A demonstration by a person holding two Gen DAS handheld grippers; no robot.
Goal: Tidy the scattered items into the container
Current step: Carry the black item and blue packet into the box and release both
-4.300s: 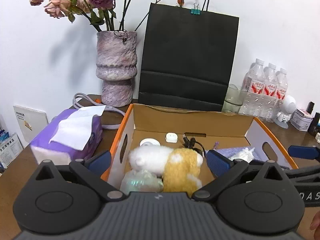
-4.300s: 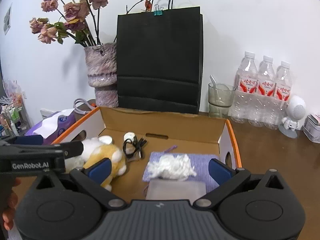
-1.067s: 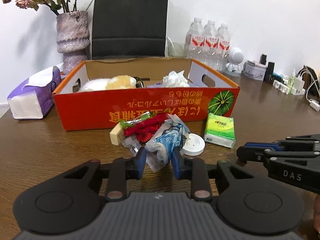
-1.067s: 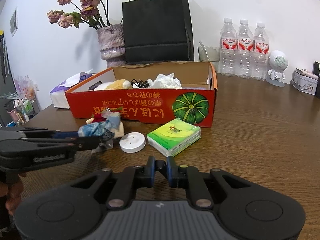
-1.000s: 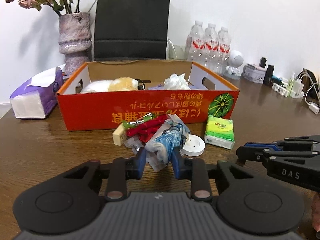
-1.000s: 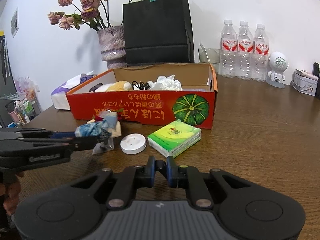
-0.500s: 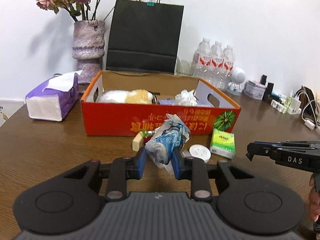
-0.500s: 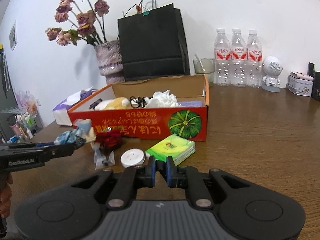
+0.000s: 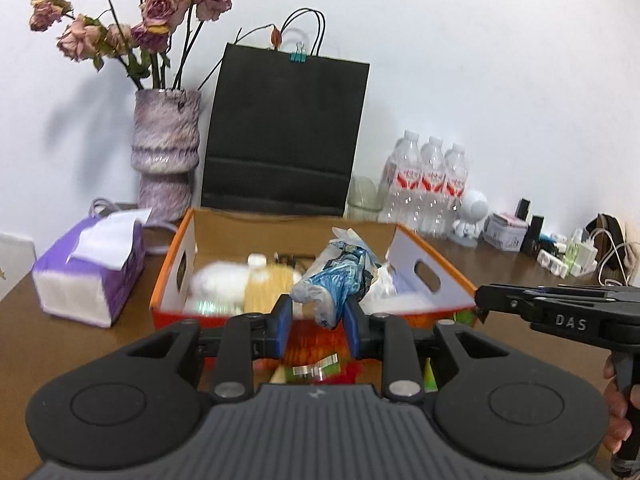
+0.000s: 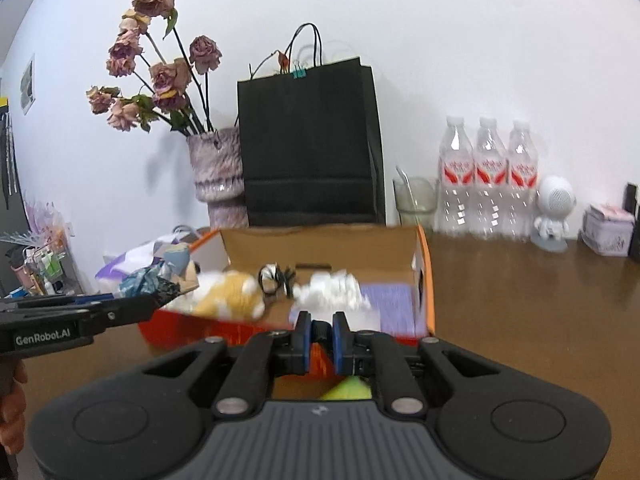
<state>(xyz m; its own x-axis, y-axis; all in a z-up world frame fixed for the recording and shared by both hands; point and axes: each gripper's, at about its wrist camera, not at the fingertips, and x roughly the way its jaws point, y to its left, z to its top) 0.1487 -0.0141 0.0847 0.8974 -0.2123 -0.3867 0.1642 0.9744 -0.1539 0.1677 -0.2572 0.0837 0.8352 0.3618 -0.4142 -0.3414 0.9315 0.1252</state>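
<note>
My left gripper (image 9: 316, 312) is shut on a crumpled blue-and-white plastic bag (image 9: 336, 276), held in the air over the front wall of the orange cardboard box (image 9: 424, 276). The box holds a white-and-yellow plush toy (image 9: 240, 284), a black cable and crumpled white paper. From the right wrist view the bag (image 10: 148, 280) hangs at the left gripper's tip (image 10: 156, 300), near the box's left front corner. My right gripper (image 10: 320, 328) is shut with nothing in it, in front of the box (image 10: 320, 244). A green tissue pack (image 10: 348, 390) and a red item (image 9: 352, 372) lie on the table below, mostly hidden.
A purple tissue box (image 9: 88, 264) sits left of the box. Behind it stand a vase of dried roses (image 9: 166, 160), a black paper bag (image 9: 284, 140), a glass and water bottles (image 9: 432, 176). A small white figure (image 10: 554, 212) and chargers are at the right.
Both grippers have risen and moved toward the box. The blue-and-white bag has come up off the pile on the table to the height of the box's front rim.
</note>
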